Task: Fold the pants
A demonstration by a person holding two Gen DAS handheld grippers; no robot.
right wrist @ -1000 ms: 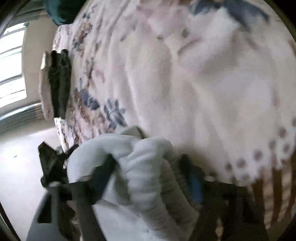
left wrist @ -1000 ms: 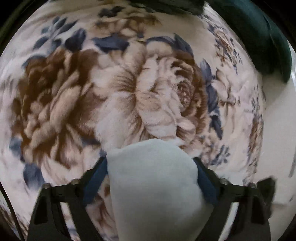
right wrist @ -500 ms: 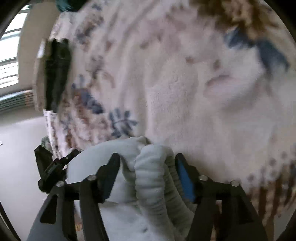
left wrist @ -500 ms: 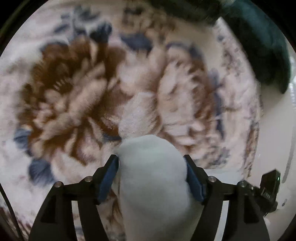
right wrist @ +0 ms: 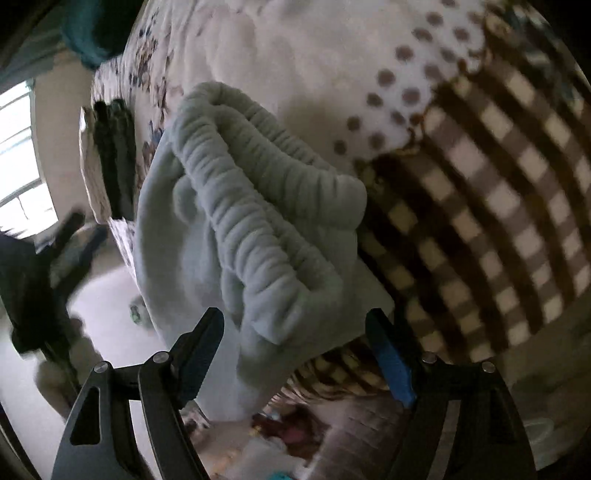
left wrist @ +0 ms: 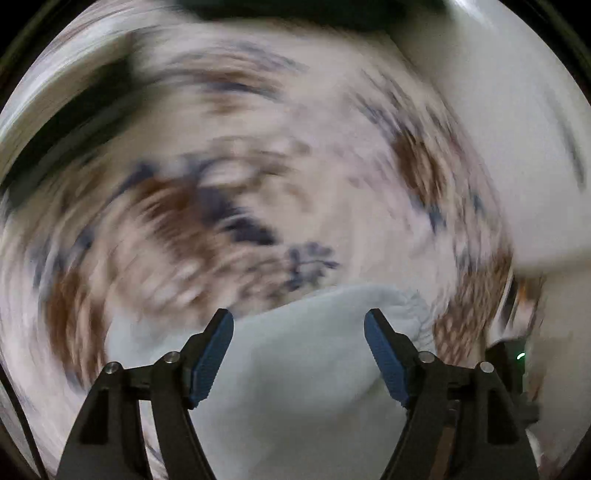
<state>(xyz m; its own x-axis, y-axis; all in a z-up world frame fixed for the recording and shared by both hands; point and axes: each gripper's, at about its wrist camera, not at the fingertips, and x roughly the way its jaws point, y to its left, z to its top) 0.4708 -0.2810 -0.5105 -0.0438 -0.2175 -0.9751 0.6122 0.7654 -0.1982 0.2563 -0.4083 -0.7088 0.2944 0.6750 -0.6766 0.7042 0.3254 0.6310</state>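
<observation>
The pale blue-grey pants [right wrist: 251, 221] lie bunched on the bed, their ribbed elastic waistband turned up in the right wrist view. My right gripper [right wrist: 295, 332] is open, its blue-padded fingers apart on either side of the waistband end. In the left wrist view the pants [left wrist: 303, 354] show as a smooth pale mound. My left gripper [left wrist: 299, 328] is open above it, fingers not touching the cloth. The left view is strongly blurred by motion.
A floral brown and blue blanket [left wrist: 221, 206] covers the bed. A checked and dotted cover [right wrist: 480, 155] lies to the right. A stack of dark folded clothes [right wrist: 110, 155] sits at the bed's far edge. A teal cushion [right wrist: 88, 33] is at the back.
Both grippers have opened and let go of the pants, which now lie on the bed. Both hands have pulled back; the left one is swinging fast.
</observation>
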